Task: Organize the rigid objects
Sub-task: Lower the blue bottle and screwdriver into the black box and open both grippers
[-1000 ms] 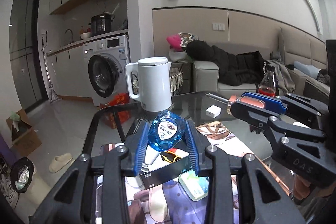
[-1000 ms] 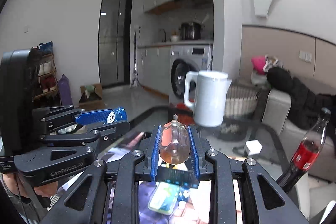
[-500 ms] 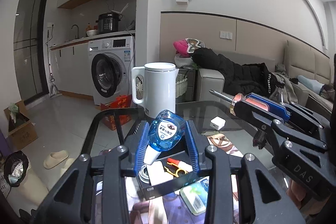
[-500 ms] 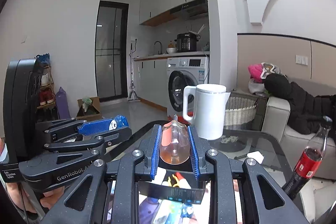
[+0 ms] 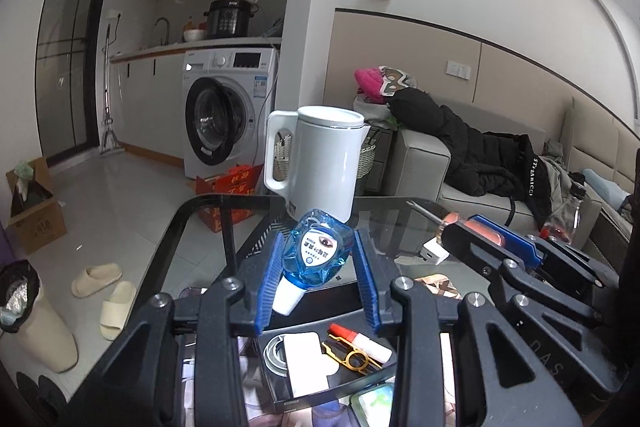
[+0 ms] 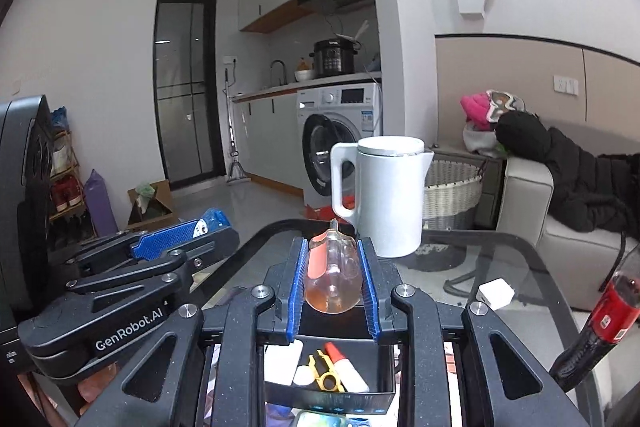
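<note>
My left gripper (image 5: 318,281) is shut on a blue eye-drop bottle (image 5: 314,259) with a white cap, held above a black open box (image 5: 320,355). My right gripper (image 6: 332,281) is shut on a screwdriver (image 6: 332,279) by its clear orange handle, shaft pointing forward, above the same box (image 6: 332,371). The box holds a white card, a tape roll, a red-capped tube and a yellow clip. Each gripper shows in the other's view: the right one (image 5: 472,233), the left one (image 6: 192,231).
A white kettle (image 5: 322,159) stands at the far end of the glass table (image 6: 500,267). A white charger cube (image 6: 496,293) and a cola bottle (image 6: 600,323) are on the right. A green-white packet (image 5: 374,403) lies beside the box. A sofa with clothes stands behind.
Both grippers have risen and tilted up with their objects still held. The black box now lies lower in both views with its contents showing.
</note>
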